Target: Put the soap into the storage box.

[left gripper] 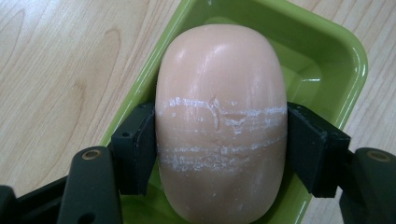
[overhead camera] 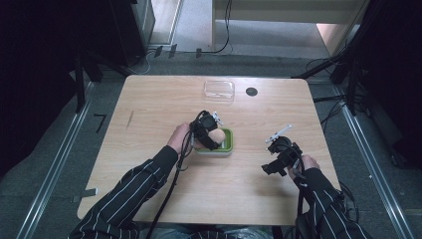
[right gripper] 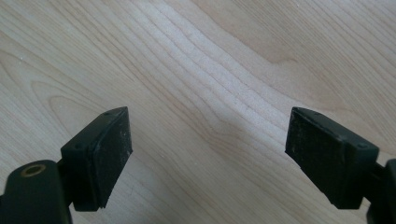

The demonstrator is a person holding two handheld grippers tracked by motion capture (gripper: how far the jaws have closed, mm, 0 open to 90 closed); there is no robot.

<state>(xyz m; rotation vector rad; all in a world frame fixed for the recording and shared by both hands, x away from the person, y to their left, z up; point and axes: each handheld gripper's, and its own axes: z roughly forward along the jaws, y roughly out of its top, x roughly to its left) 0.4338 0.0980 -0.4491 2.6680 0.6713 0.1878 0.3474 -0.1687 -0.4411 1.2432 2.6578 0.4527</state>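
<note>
A peach-coloured oval soap bar (left gripper: 219,93), marked with white scuff lines, lies lengthwise in a lime-green dish (left gripper: 327,42). My left gripper (left gripper: 219,140) is shut on it, one black pad pressed against each long side. From above, the left gripper (overhead camera: 206,130) leans over the dish (overhead camera: 228,145) near the table's middle, with the soap (overhead camera: 217,137) partly under it. To the right, my right gripper (overhead camera: 272,167) hovers over bare wood. Its jaws stand wide apart, and the right gripper (right gripper: 208,154) has nothing between its pads.
A clear plastic lid or box (overhead camera: 219,91) sits near the table's far edge, with a small black round disc (overhead camera: 252,91) just right of it. The wooden table (overhead camera: 149,109) ends at dark floor, stands and cables on all sides.
</note>
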